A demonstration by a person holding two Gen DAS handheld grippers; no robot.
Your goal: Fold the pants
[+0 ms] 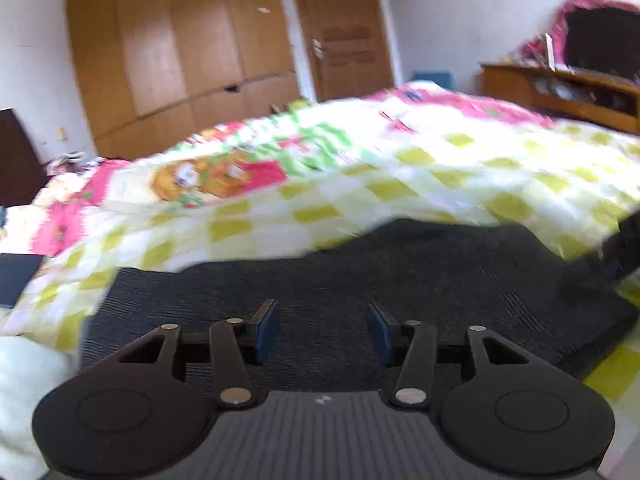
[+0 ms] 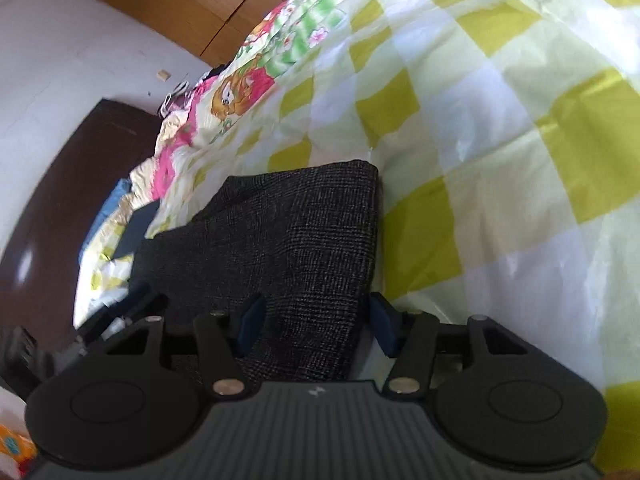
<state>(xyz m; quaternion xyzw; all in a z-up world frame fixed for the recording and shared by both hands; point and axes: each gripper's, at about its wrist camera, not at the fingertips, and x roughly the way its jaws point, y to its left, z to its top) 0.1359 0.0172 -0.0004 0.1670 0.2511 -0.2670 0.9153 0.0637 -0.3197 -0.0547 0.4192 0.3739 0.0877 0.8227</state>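
Observation:
Dark grey checked pants [image 1: 360, 276] lie folded flat on a bed with a yellow-and-white checked quilt [image 1: 460, 176]. My left gripper [image 1: 323, 330] is open just above the pants' near part, holding nothing. In the right wrist view the pants [image 2: 288, 240] reach away to a folded end, beside the quilt [image 2: 500, 140]. My right gripper [image 2: 314, 326] is open with its fingers on either side of the pants' near end; the cloth runs between them, not pinched.
A wooden wardrobe [image 1: 180, 52] and door [image 1: 344, 28] stand behind the bed. A wooden shelf unit [image 1: 560, 92] is at the right. A dark headboard [image 2: 68, 208] is at the left. A dark flat object [image 1: 16, 280] lies on the quilt's left edge.

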